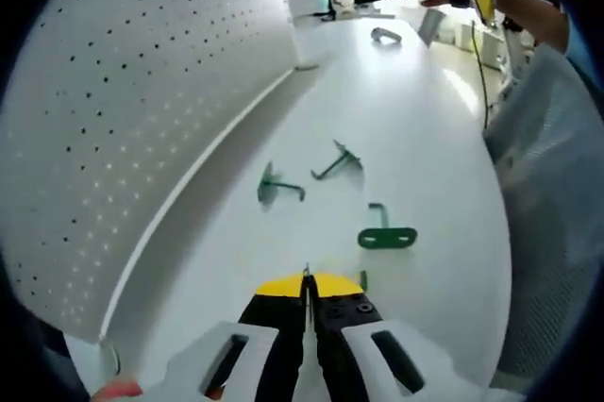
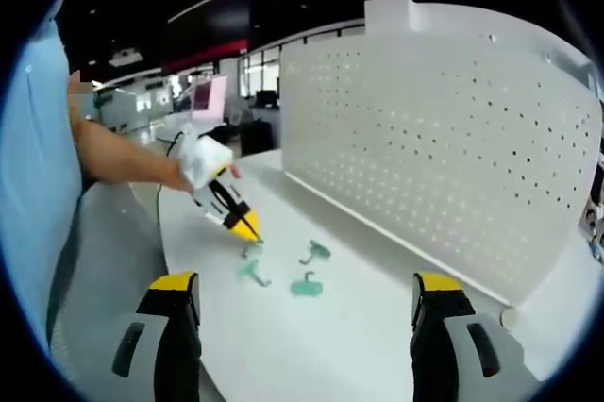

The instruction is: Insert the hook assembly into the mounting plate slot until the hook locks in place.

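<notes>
White tabletop, perforated white mounting plate standing along its far edge; open workshop behind, blurred.

Item 1, nearest, left gripper view: your left gripper, rising from the bottom centre, jaws pressed together with yellow tips meeting. A sliver of green shows just right of the tips; whether anything is pinched there cannot be told.

Item 2, just beyond, lower centre: green hook assembly, flat base with an upright peg, loose on the table.

Item 3, mid-frame: second green hook, lying toward the plate.

Item 4, mid-frame, slightly farther: third green hook, wire arm tilted.

Item 5, right gripper view, bottom corners: your right gripper, jaws spread wide apart, nothing between them, well short of the hooks.

Risks, judged: closed left tips could nudge a hook and skate it across the slick top; a poor pinch may twist the peg so it misses the plate slot; swinging either hand low may hide the hooks from both views.
</notes>
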A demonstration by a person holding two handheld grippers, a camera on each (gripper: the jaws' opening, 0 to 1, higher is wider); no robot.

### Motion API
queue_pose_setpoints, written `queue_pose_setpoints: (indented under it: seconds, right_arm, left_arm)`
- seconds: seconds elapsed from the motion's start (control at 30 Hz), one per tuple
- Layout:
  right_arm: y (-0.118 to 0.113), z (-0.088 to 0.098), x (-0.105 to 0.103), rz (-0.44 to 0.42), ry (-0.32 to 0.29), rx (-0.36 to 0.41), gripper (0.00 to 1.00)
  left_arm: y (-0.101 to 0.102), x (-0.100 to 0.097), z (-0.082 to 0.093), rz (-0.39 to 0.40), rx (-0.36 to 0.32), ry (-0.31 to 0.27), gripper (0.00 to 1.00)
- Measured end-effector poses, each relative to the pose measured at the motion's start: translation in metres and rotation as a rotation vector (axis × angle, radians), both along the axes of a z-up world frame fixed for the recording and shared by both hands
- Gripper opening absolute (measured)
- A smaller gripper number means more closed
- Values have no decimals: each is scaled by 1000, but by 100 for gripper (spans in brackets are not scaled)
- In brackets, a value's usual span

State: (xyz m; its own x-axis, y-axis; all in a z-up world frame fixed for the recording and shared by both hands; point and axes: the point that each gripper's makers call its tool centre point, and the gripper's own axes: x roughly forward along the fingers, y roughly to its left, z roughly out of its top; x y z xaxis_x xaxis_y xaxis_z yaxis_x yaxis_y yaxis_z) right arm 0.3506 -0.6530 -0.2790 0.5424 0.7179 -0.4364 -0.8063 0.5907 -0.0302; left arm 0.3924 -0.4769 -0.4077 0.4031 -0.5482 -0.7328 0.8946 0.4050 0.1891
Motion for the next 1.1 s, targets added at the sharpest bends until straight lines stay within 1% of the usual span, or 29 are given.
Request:
queue_pose_setpoints:
  seconds: [0.3, 0.53, 0.73, 0.87, 0.93, 1.1]
  right_arm:
    - [5, 4, -2, 20, -8, -7, 94]
    - [8, 8, -4, 36, -19, -10, 94]
    - [11, 11, -5, 52, -27, -15, 94]
    - [13, 14, -6, 62, -32, -17, 94]
    - [15, 15, -7, 67, -35, -18, 94]
    - [19, 20, -7, 82, -48, -20, 94]
  left_arm:
    - [4, -1, 12, 22, -37, -10, 2]
    - [2, -5, 24, 9, -70, -36, 2]
    - [6, -5, 31, 5, -88, -59, 2]
    - [7, -5, 42, 18, -136, -61, 2]
    - [7, -5, 49, 22, -159, -71, 2]
    - [10, -7, 60, 32, -185, -79, 2]
